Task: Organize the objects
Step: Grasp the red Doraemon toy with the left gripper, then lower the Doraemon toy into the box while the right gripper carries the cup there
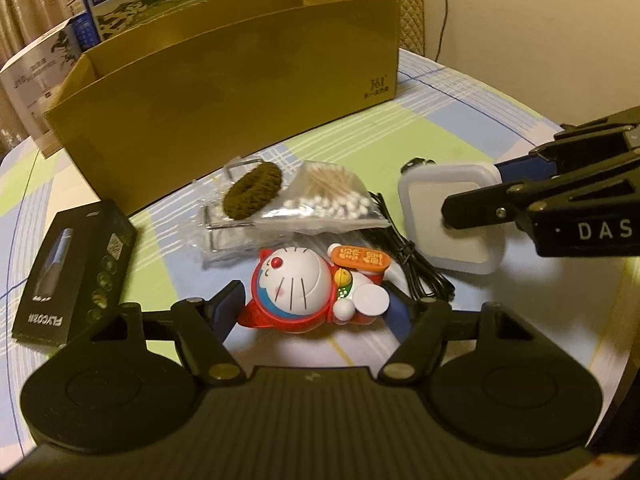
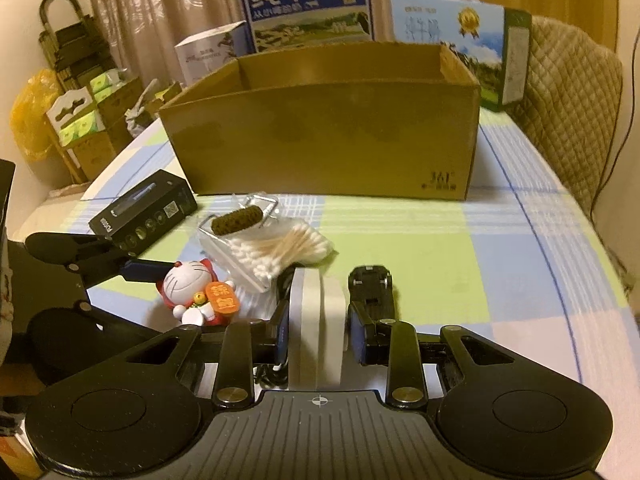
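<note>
A red and white cat figure (image 1: 304, 280) lies on its side on the checked tablecloth (image 1: 440, 128). My left gripper (image 1: 316, 306) has a pad pressed on each side of it. From the right wrist view the figure (image 2: 192, 284) shows with a left finger (image 2: 136, 270) against its head. My right gripper (image 2: 320, 336) is shut on a white square box (image 2: 316, 320), held on edge. In the left wrist view the box (image 1: 452, 216) hangs at the right in the right gripper (image 1: 476, 188), and a black cable (image 1: 416, 264) trails from it.
An open cardboard box (image 2: 320, 136) stands behind the objects. In front of it lie a bag of cotton swabs (image 2: 280, 252), a brown ring (image 2: 238, 220) on a clear packet, a black carton (image 2: 144, 212) and a black toy car (image 2: 370, 280). Milk cartons (image 2: 308, 4) stand behind.
</note>
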